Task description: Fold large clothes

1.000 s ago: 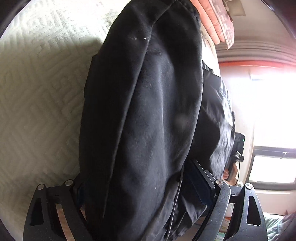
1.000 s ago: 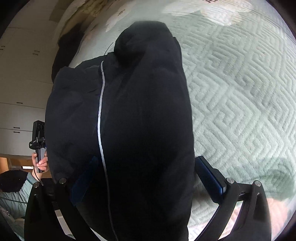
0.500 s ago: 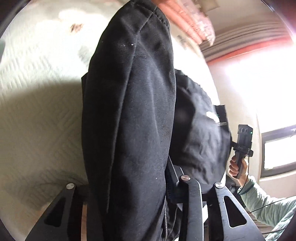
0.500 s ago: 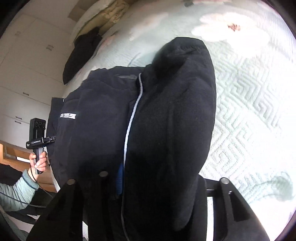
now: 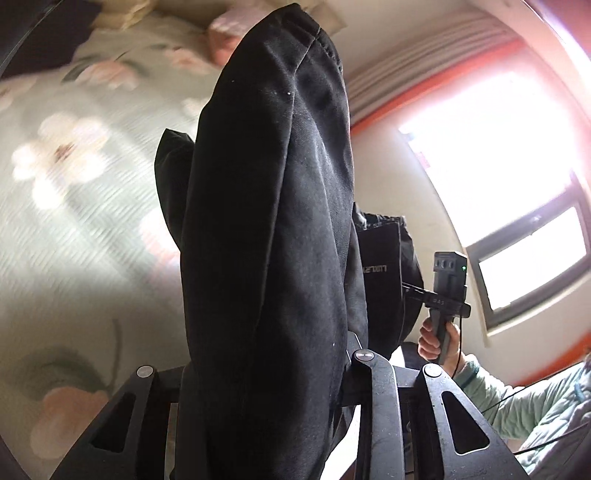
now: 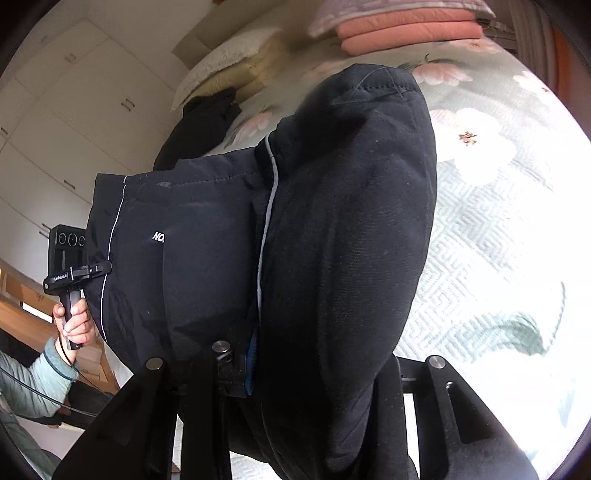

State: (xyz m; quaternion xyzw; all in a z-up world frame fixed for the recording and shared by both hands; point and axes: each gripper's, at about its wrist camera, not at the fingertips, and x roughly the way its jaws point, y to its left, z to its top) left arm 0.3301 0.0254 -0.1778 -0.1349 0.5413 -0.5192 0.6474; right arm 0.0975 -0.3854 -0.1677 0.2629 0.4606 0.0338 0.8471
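The black jacket point(image 6: 332, 240) is up off the bed point(image 6: 498, 229), bunched in thick folds and held between both grippers. The left gripper point(image 5: 258, 376) has its jaws clamped on a fat roll of the dark cloth, which fills nearly the whole of its view. The right gripper point(image 6: 295, 362) grips another bundle, and its jaws are closing tighter on the fabric, a pale piping line running down the cloth beside them. Each camera catches the other handle at the jacket's far edge, a hand point(image 6: 74, 325) in a pale green sleeve wrapped round it. Behind the jacket the flowered bedspread spreads out, with a folded pink quilt point(image 6: 406, 31) and a cream pillow point(image 6: 225, 70) stacked at the head (a second dark garment point(image 6: 207, 125) lies slumped there too). White wardrobe doors point(image 6: 74, 110) stand to one side, and a bright window point(image 5: 517, 184) glares on the other.
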